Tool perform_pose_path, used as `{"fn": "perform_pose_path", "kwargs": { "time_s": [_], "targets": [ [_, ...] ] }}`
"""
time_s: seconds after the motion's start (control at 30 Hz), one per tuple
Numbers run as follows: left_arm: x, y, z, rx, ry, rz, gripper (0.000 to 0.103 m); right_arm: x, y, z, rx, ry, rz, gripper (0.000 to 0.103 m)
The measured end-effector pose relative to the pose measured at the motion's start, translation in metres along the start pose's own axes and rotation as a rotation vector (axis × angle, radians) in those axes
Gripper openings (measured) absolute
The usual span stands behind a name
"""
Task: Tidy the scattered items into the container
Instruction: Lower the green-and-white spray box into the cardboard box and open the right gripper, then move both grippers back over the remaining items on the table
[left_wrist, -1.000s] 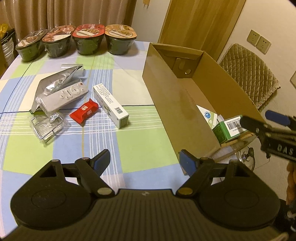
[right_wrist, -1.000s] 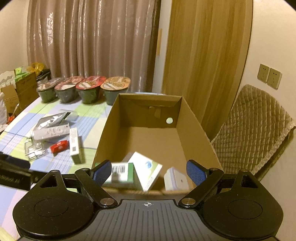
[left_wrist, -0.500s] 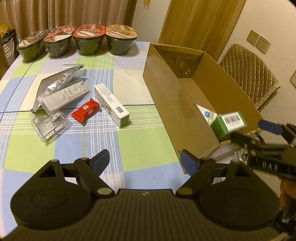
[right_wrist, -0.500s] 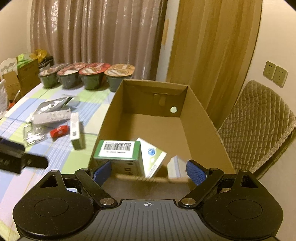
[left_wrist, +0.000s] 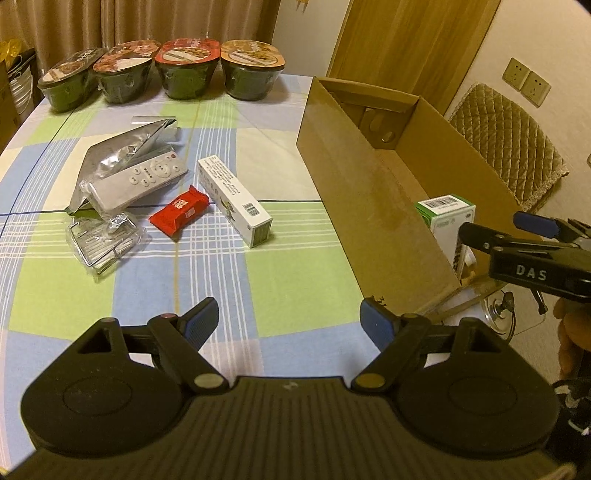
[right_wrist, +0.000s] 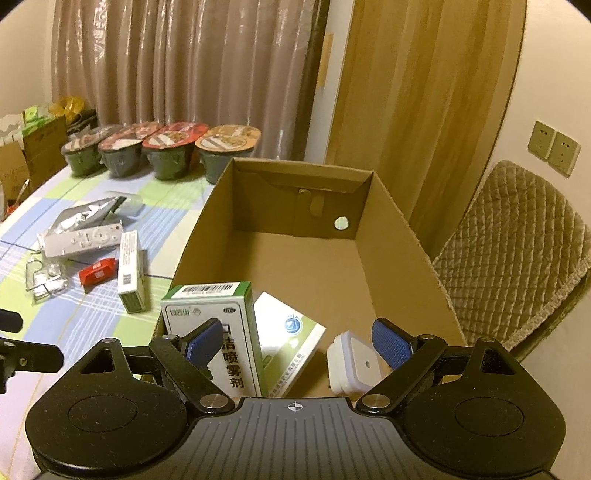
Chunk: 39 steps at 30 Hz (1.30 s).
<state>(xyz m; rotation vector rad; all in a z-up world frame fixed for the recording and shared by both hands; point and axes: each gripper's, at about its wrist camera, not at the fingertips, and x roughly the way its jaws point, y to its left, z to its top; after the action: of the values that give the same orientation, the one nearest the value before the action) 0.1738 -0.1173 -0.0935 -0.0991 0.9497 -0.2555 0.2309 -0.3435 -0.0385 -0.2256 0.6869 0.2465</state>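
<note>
- Right wrist view: your right gripper (right_wrist: 297, 341) hangs with jaws spread, empty, above the cardboard box (right_wrist: 410, 236); a green-and-white carton (right_wrist: 218, 325) stands upright inside its near end.
- Left wrist view: your left gripper (left_wrist: 288, 319), jaws apart, empty, faces the white remote (left_wrist: 138, 182), red snack packet (left_wrist: 179, 215) and long white carton (left_wrist: 234, 205) on the checked tablecloth (left_wrist: 303, 280).

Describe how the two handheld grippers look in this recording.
Both match: the left gripper and right gripper have matte black ribbed bodies, two round hubs, black linkage arms with metal pivots, and blue textured pads on the fingers. The right one's side reads "DAS".
</note>
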Motion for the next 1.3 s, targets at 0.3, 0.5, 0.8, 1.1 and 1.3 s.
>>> {"fn": "perform_pose_path", "kwargs": {
  "time_s": [0.3, 0.5, 0.8, 1.1, 1.3],
  "targets": [
    [0.001, 0.01, 0.002, -0.011, 0.0, 0.015, 0.08, 0.013, 0.002, 0.008, -0.002, 0.008, -0.001, 0.093],
    [0.0, 0.013, 0.003, -0.014, -0.003, 0.016, 0.081, 0.007, 0.006, 0.009, -0.003, -0.008, 0.007, 0.093],
    [-0.007, 0.033, 0.002, -0.015, -0.023, 0.048, 0.083, -0.026, 0.035, 0.033, -0.028, -0.122, 0.091, 0.093],
    [-0.008, 0.088, 0.003, 0.014, -0.038, 0.142, 0.083, -0.021, 0.092, 0.058, -0.098, -0.135, 0.224, 0.093],
    [0.003, 0.125, 0.003, 0.122, -0.058, 0.186, 0.085, 0.006, 0.126, 0.056, -0.153, -0.084, 0.257, 0.093]
  ]
}}
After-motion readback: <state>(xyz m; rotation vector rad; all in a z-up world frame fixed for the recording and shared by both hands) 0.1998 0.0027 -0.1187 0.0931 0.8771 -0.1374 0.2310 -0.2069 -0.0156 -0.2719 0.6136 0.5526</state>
